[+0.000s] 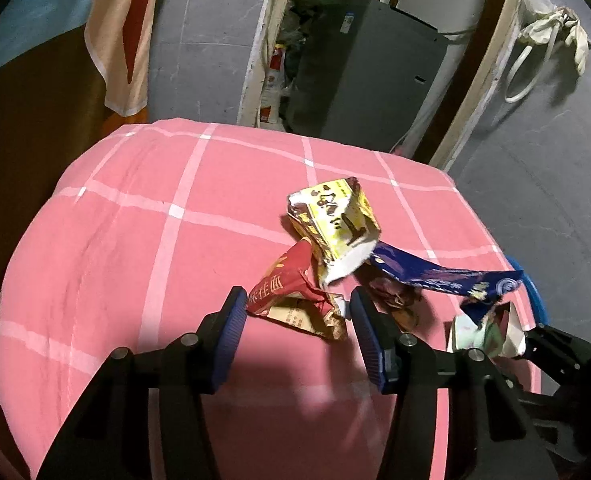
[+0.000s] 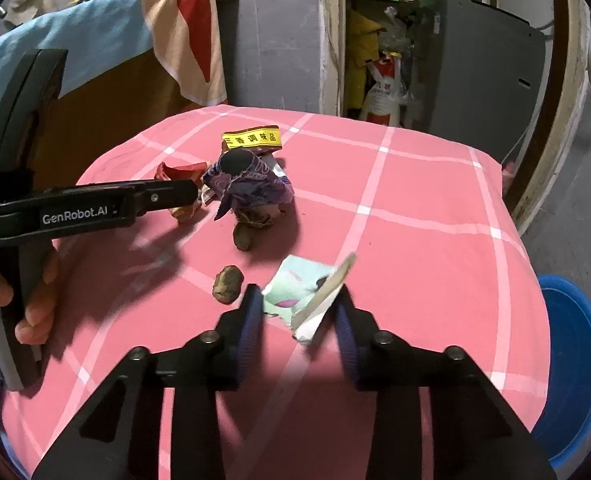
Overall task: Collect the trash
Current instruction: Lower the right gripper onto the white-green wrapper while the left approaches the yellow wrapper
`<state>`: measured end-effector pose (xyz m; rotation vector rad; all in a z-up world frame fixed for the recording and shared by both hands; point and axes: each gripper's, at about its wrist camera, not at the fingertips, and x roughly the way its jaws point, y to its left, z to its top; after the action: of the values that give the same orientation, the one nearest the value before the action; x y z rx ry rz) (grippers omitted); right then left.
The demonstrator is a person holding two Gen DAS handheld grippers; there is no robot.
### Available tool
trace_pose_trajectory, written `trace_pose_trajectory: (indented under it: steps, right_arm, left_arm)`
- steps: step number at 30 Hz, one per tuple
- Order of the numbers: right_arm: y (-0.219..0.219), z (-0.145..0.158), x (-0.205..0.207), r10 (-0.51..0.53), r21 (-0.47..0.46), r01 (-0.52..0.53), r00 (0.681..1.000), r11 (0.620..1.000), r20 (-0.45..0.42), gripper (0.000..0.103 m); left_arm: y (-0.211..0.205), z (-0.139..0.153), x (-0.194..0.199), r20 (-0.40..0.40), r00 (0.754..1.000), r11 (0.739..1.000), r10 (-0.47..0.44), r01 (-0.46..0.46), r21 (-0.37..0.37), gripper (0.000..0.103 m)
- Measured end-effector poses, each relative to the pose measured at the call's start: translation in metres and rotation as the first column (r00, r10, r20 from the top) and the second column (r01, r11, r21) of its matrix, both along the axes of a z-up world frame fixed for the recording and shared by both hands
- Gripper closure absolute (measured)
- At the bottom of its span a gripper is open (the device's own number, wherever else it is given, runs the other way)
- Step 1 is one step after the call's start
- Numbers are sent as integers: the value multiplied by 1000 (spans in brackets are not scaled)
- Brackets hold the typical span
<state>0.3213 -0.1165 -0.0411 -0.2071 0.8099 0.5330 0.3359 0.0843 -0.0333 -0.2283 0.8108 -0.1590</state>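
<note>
On the pink checked counter (image 1: 135, 240):
Your left claw (image 1: 295, 312): apart, straddling crumpled red paper wrapper (image 1: 287, 296).
Your right claw (image 2: 299, 308): apart, around pale green wrapper (image 2: 295, 284).

— What trash is there?
— A crumpled yellow wrapper (image 1: 333, 224), a red one (image 1: 285, 284) nearer, a blue strip (image 1: 435, 276) right.
— And closer?
— A pale green wrapper (image 2: 303, 288), brown scraps (image 2: 227, 278) left.
</note>
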Motion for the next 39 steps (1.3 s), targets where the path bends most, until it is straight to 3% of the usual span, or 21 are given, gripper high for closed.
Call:
trace_pose_trajectory:
  steps: [5,8,19,26,27,30,32,34,38,39]
  right_arm:
    - [-6,1,-3,-2,31,3,1000,1000,-6,77]
    - [-9,3,-7,2,51,-2,1000,999,3,90]
    - [-21,18,-24,-3,109,-6,996,994,89,91]
    - [-30,15,-20,-47,118,41,998,992,43,90]
    - [-32,16,-21,-51,117,45,998,992,47,87]
    - [-39,22,-26,-61,113,53,996,992,64,68]
    - [-44,23,-28,-65,115,56,995,992,72,65]
    - [-48,22,-26,-84,100,76,994,992,71,55]
    - [-47,15,-9,-93,86,91,995,992,28,50]
    - [-44,13,-4,-86,82,85,996,993,15,44]
  left_arm:
    - [-3,5,-15,25,1000,1000,-2,3,-26,56]
    - [-6,8,-28,45,999,999,2,0,-47,56]
    - [-20,17,-58,87,996,996,-1,9,-86,56]
    - [-27,14,-58,58,998,998,14,-11,-57,56]
    - [-26,13,-57,53,998,998,17,-14,-56,56]
    - [-23,7,-54,34,999,997,22,-20,-69,56]
    - [-22,5,-55,28,999,996,22,-20,-82,56]
    - [-20,3,-54,22,999,995,24,-22,-93,56]
    - [-20,3,-55,22,999,994,25,-22,-105,56]
    - [-19,2,-54,20,999,994,26,-24,-109,56]
